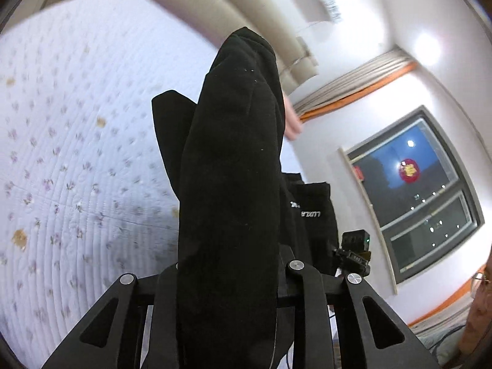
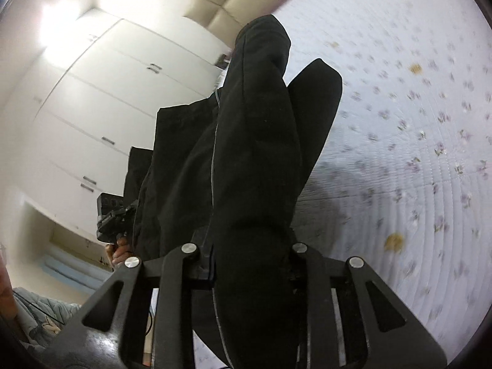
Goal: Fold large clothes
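Observation:
A large black garment [image 1: 230,169] hangs in the air, stretched between my two grippers above the bed. My left gripper [image 1: 229,264] is shut on one bunched edge of it; the cloth hides the fingertips. White lettering shows on a hanging part [image 1: 310,214]. My right gripper [image 2: 246,246] is shut on another bunched edge of the same garment [image 2: 255,141]. In the left wrist view the other gripper [image 1: 353,252] shows beyond the cloth. In the right wrist view the other gripper [image 2: 112,215] shows at the left, held by a hand.
A white quilted bedspread with small flowers [image 1: 77,153] lies below, and also shows in the right wrist view [image 2: 415,138]. A beige padded headboard [image 1: 233,9] stands at the far end. A dark window [image 1: 415,190] is on the right wall. White wardrobe doors [image 2: 107,98] are on the other side.

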Motion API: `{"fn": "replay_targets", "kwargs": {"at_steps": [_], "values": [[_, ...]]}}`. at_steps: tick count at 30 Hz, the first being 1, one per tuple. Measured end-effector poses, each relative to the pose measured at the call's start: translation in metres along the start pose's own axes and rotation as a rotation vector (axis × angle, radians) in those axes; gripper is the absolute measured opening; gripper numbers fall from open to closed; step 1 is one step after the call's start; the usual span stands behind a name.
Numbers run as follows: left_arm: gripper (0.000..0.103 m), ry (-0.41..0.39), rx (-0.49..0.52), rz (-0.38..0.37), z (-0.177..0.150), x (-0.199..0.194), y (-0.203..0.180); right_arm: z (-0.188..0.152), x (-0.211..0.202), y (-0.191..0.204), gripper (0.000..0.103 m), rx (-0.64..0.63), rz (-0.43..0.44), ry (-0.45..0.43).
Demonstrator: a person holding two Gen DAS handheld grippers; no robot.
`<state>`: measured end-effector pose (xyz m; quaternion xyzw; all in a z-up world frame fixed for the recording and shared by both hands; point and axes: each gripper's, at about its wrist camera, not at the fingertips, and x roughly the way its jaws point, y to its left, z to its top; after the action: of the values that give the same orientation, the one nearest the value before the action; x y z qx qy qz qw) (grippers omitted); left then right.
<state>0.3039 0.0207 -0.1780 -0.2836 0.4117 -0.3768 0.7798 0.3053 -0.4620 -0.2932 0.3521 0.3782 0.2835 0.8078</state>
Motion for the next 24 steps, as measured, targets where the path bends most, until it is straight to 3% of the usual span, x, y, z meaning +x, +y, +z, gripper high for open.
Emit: {"fn": "replay_targets", "kwargs": {"at_steps": [8,13,18,24], "values": [[0.027,-0.083,0.102,-0.050,-0.062,-0.119,-0.075,-0.059,-0.073,0.110,0.023,-0.093,0.025,-0.079],[0.028,-0.070,0.060,-0.051,-0.107,-0.162,-0.084,-0.106,-0.095,0.148,0.023,-0.089,-0.019,-0.059],[0.028,-0.032,-0.008,-0.020,-0.157,-0.172,-0.058,-0.142,-0.088,0.125,0.023,-0.015,-0.057,-0.011],[0.027,0.038,-0.178,0.030,-0.196,-0.133,0.017,-0.183,-0.059,0.057,0.023,0.122,-0.133,0.048]]}}
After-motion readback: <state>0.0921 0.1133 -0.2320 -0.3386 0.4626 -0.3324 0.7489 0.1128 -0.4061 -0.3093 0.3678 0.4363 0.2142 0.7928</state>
